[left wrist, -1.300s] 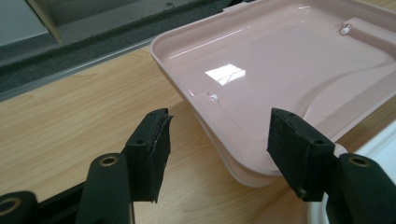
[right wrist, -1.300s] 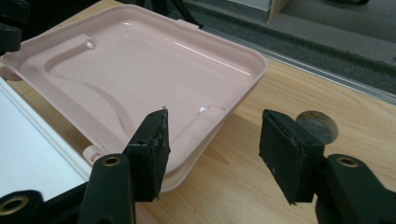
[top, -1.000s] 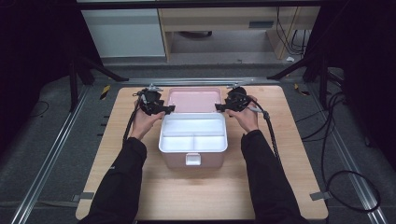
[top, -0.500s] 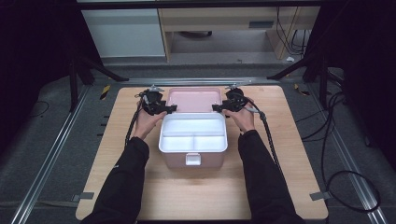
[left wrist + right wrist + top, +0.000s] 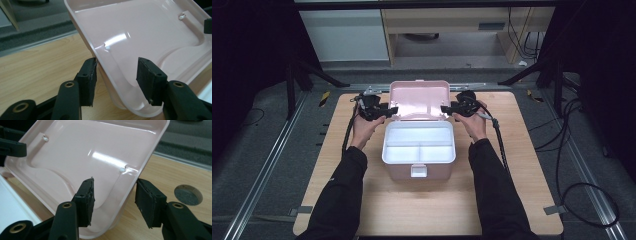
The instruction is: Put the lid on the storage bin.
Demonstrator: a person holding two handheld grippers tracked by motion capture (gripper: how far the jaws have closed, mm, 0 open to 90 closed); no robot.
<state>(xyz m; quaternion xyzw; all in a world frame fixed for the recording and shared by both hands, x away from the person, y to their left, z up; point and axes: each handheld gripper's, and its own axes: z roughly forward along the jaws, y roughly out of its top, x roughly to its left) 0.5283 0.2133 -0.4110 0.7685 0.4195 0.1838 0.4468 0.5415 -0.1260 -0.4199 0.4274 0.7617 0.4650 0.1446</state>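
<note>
A pink box (image 5: 418,172) with a white divided tray (image 5: 418,145) inside stands in the middle of the wooden table (image 5: 522,200). Its pink lid (image 5: 419,99) is swung open at the back. My left gripper (image 5: 387,111) is at the lid's left edge. In the left gripper view it (image 5: 116,80) is open, and the lid rim (image 5: 105,65) passes between the jaws, close to the left pad (image 5: 87,80). My right gripper (image 5: 447,109) is at the lid's right edge. It (image 5: 115,202) is open too and straddles the lid rim (image 5: 127,192).
A round hole (image 5: 188,194) is set in the tabletop just right of the lid. A black cable (image 5: 499,145) trails along the right forearm. Metal rails (image 5: 277,150) run beside the table, and low cabinets (image 5: 347,35) stand behind it.
The lid now stands taller behind the box, tipped up from lying back. Both grippers have shifted slightly in toward its side edges.
</note>
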